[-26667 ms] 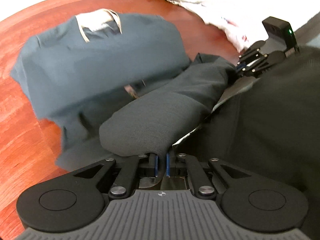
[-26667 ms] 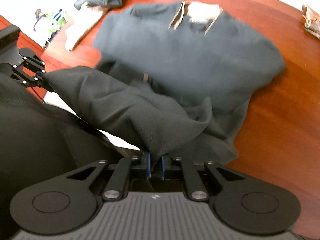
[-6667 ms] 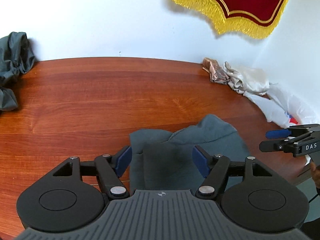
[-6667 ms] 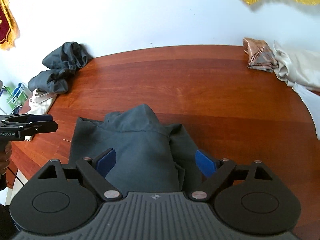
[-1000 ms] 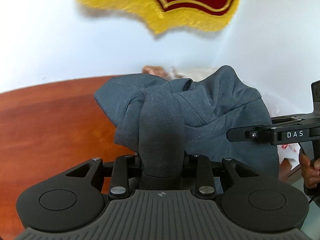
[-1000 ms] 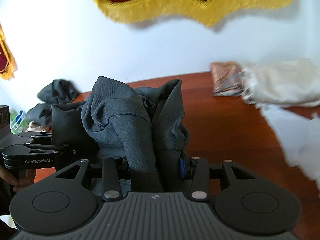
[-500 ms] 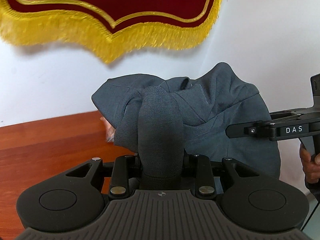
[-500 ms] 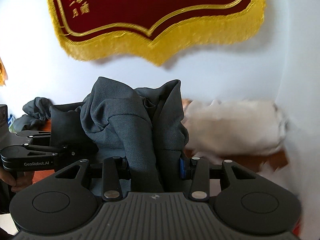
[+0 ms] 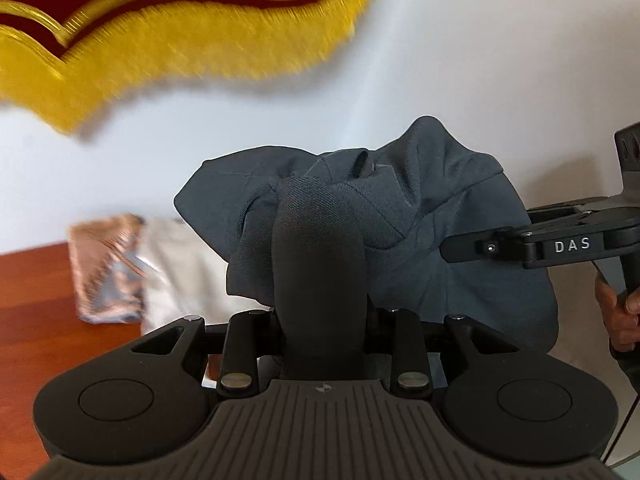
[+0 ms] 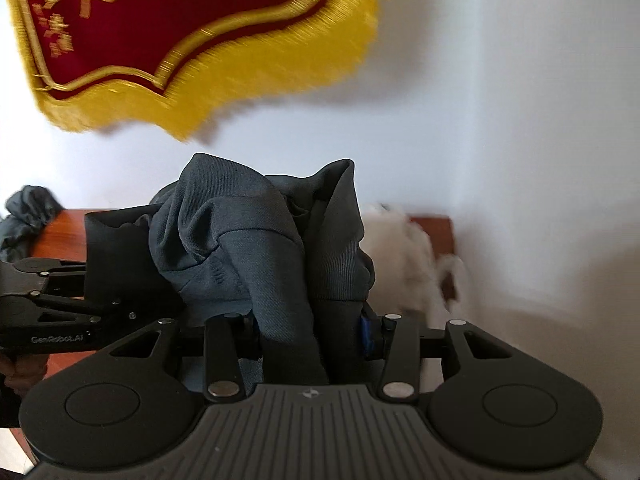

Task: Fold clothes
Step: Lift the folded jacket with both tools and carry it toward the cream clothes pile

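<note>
You've got the grey garment bunched up off the table, left gripper and right gripper both pinching it, side by side.

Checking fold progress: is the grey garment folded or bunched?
Bunched: the garment rises in loose creased folds, clamped in both the left tool and right tool.

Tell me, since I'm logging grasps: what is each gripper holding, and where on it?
Both hold the folded grey garment: the left gripper jaws clamp a thick bunched fold, the right gripper jaws another bunched fold beside it.
</note>
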The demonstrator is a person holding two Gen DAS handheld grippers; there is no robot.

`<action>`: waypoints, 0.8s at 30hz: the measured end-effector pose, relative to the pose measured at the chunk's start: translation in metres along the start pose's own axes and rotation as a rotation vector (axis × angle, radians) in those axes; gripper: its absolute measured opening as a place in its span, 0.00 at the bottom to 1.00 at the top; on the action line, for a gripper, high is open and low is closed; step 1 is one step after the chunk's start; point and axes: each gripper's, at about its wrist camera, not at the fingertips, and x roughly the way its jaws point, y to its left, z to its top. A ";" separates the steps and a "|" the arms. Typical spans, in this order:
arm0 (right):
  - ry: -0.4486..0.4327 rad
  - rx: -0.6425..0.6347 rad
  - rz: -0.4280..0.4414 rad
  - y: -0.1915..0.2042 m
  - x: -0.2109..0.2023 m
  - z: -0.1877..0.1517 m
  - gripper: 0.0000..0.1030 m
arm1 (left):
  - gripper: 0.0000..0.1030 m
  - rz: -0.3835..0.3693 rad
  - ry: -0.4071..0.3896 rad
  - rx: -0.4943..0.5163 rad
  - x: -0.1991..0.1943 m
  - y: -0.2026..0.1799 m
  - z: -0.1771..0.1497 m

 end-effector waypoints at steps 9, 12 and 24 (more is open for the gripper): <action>0.108 0.072 -0.046 -0.038 0.074 -0.025 0.49 | 0.32 0.040 0.185 -0.053 0.075 0.014 -0.021; 0.134 0.076 -0.042 -0.045 0.096 -0.029 0.52 | 0.32 0.045 0.214 -0.070 0.088 0.024 -0.025; 0.153 0.078 -0.080 -0.050 0.123 -0.026 0.78 | 0.43 0.038 0.253 -0.099 0.109 0.044 -0.020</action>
